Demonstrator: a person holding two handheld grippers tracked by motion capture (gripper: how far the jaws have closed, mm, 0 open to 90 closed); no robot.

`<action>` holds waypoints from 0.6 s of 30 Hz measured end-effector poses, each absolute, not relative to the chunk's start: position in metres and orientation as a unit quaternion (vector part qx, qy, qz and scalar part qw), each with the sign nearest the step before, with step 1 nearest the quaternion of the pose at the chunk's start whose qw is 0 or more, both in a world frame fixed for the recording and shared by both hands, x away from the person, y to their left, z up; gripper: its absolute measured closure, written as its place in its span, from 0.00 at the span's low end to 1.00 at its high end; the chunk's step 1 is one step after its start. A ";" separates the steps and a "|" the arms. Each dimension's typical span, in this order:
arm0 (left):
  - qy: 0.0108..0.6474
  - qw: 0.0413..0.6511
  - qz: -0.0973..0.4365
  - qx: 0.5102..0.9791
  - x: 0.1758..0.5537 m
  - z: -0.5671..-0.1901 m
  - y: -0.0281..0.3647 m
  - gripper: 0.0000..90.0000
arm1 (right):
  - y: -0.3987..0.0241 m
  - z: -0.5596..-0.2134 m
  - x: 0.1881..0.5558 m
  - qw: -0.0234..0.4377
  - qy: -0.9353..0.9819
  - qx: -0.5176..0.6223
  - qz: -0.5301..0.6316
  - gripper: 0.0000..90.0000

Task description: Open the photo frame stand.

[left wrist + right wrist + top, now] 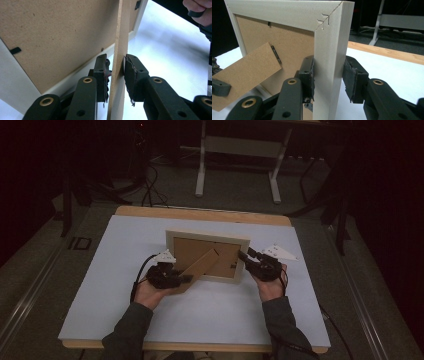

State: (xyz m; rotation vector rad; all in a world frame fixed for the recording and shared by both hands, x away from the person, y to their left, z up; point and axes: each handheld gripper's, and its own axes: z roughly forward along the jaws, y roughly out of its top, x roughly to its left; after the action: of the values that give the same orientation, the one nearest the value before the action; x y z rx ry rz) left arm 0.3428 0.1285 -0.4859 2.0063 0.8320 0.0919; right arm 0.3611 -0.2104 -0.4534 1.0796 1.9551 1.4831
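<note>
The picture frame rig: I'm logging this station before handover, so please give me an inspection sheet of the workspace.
Surface: pale blue-white board on a wood-edged table.
Job's things: cream wooden picture frame, standing with its brown fibreboard back toward the person; its brown fibreboard easel stand swung out.
Clutter: nothing seen.
Grippers: left tool has the stand's edge between its jaws, one pad touching, a slight gap at the other; right tool straddles the frame's side rail, inner pad on it, outer pad apart.
Cables: black cable loops from the left tool; more lie on the floor behind.
Surroundings: dark room, white-legged table beyond.
</note>
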 end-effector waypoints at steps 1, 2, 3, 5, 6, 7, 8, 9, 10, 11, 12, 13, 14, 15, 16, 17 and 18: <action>0.338 0.465 0.037 0.818 0.340 -0.487 0.128 0.82 | -0.211 -0.454 0.358 0.230 0.711 0.389 0.539 0.70; 0.338 0.465 0.037 0.818 0.340 -0.487 0.128 0.82 | -0.211 -0.453 0.357 0.230 0.711 0.387 0.539 0.70; 0.337 0.466 0.035 0.818 0.338 -0.488 0.128 0.82 | -0.211 -0.453 0.356 0.231 0.712 0.385 0.539 0.70; 0.337 0.467 0.035 0.817 0.336 -0.489 0.128 0.82 | -0.211 -0.454 0.353 0.232 0.713 0.381 0.541 0.70; 0.337 0.471 0.033 0.815 0.334 -0.490 0.129 0.82 | -0.211 -0.454 0.351 0.232 0.714 0.380 0.541 0.70; 0.336 0.473 0.032 0.814 0.332 -0.491 0.129 0.82 | -0.211 -0.454 0.350 0.232 0.714 0.378 0.541 0.70; 0.336 0.473 0.032 0.814 0.332 -0.491 0.129 0.82 | -0.211 -0.454 0.349 0.232 0.715 0.376 0.542 0.70; 0.336 0.473 0.031 0.814 0.330 -0.492 0.129 0.82 | -0.211 -0.454 0.348 0.232 0.715 0.374 0.543 0.69; 0.334 0.472 0.032 0.815 0.329 -0.493 0.129 0.81 | -0.211 -0.454 0.346 0.231 0.716 0.373 0.543 0.69; 0.334 0.472 0.032 0.815 0.329 -0.493 0.129 0.81 | -0.212 -0.454 0.345 0.231 0.717 0.371 0.544 0.69; 0.334 0.473 0.031 0.815 0.328 -0.494 0.130 0.81 | -0.212 -0.454 0.345 0.231 0.717 0.371 0.544 0.69; 0.334 0.473 0.031 0.815 0.326 -0.495 0.130 0.81 | -0.213 -0.454 0.343 0.224 0.717 0.368 0.548 0.69; 0.334 0.473 0.031 0.815 0.326 -0.495 0.130 0.81 | -0.214 -0.455 0.343 0.222 0.718 0.366 0.549 0.69; 0.335 0.473 0.030 0.814 0.326 -0.496 0.130 0.81 | -0.214 -0.455 0.342 0.219 0.718 0.365 0.551 0.69; 0.336 0.472 0.031 0.814 0.325 -0.497 0.131 0.81 | -0.214 -0.455 0.342 0.219 0.718 0.365 0.551 0.69; 0.339 0.471 0.030 0.814 0.325 -0.498 0.132 0.82 | -0.215 -0.455 0.342 0.212 0.719 0.363 0.553 0.68; 0.339 0.471 0.031 0.814 0.324 -0.499 0.132 0.82 | -0.216 -0.455 0.342 0.208 0.719 0.364 0.554 0.68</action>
State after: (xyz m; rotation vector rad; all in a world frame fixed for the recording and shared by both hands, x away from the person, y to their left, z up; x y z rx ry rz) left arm 0.3242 0.1320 -0.4987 1.9937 0.8312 0.0758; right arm 0.3424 -0.2160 -0.4554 1.0134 2.0015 1.5427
